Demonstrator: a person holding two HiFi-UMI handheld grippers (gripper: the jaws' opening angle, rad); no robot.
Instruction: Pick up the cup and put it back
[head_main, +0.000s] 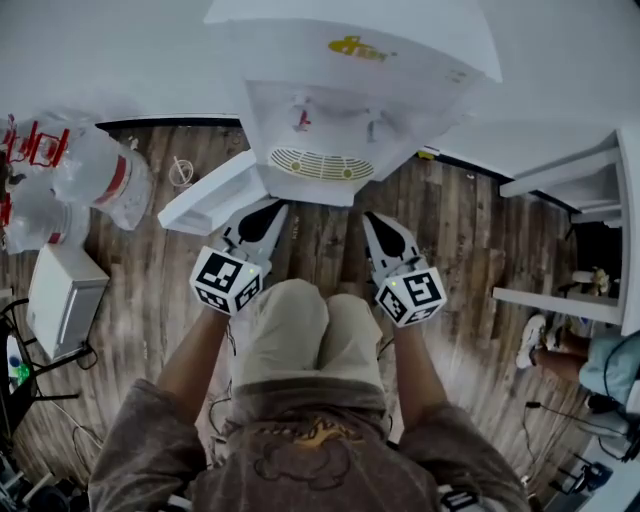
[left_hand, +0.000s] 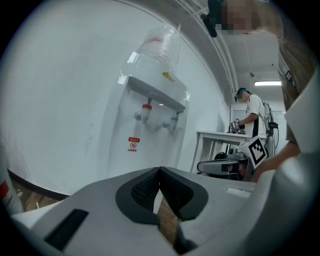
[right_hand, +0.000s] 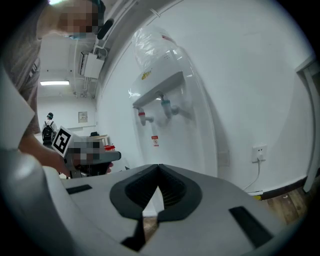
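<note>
cup is the missing piece: none of the three views shows one, neither on the drip grille (head_main: 320, 165) of the water dispenser (head_main: 345, 90) nor on the wooden floor (head_main: 140, 300). which way it lies from either hand, and how its axis runs, cannot be told.

the left hand-held gripper (head_main: 268, 212) and the right hand-held gripper (head_main: 374, 220) sit side by side in front of the person's knees. both point at the dispenser's front, just short of the grille. in its own view, the left one's dark ribbed pads (left_hand: 150, 187) meet at the tip with nothing between them. the right one's pads (right_hand: 167, 187) are pressed together the same way, also empty. neither hand looks nearer to the dispenser, so the choice of arm is probably open until the cup shows.

room for moving is narrow ahead. a white panel (head_main: 210, 195) juts out from the dispenser just beside the left jaws, and the red tap (left_hand: 145, 111) and blue tap (left_hand: 174, 120) overhang the grille. to the right stands a white shelf unit (head_main: 570, 175), well apart. wrapped water bottles (head_main: 100, 180) and a white box (head_main: 62, 295) lie off to the left. the bare floor between them leaves space to step back. the likely need is jaws parted before any approach.
</note>
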